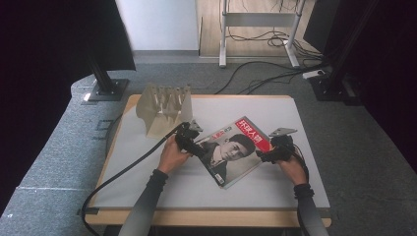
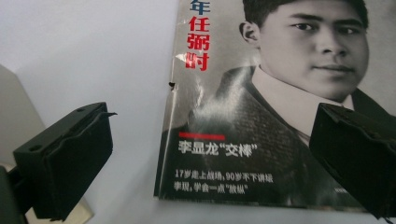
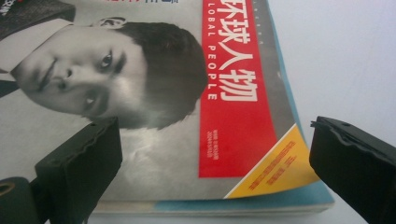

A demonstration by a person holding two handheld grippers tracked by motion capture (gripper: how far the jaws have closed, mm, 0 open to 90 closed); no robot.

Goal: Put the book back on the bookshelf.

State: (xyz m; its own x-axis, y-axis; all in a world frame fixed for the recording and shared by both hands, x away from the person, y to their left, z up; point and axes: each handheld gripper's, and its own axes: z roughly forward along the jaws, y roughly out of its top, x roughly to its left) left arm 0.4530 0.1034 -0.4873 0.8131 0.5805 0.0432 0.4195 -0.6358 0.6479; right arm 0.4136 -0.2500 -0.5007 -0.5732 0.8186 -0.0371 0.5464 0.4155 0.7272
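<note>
A magazine (image 1: 235, 150) with a grey portrait cover and a red title band lies flat and askew on the white table (image 1: 275, 110). My left gripper (image 1: 195, 146) sits at its left edge, jaws open and straddling the cover's lower left corner (image 2: 205, 154); the left gripper (image 2: 210, 163) holds nothing. Over at the magazine's right corner, my right gripper (image 1: 265, 156) is open too. Its jaws stand either side of the corner with the red band and yellow triangle (image 3: 243, 140), and the right gripper (image 3: 212, 168) has nothing pinched between them.
A pale ribbed rack (image 1: 162, 109) stands at the table's back left, just behind my left hand. A black cable (image 1: 123, 169) trails from the left gripper off the front left edge. Dark monitor stands and floor cables lie beyond the table.
</note>
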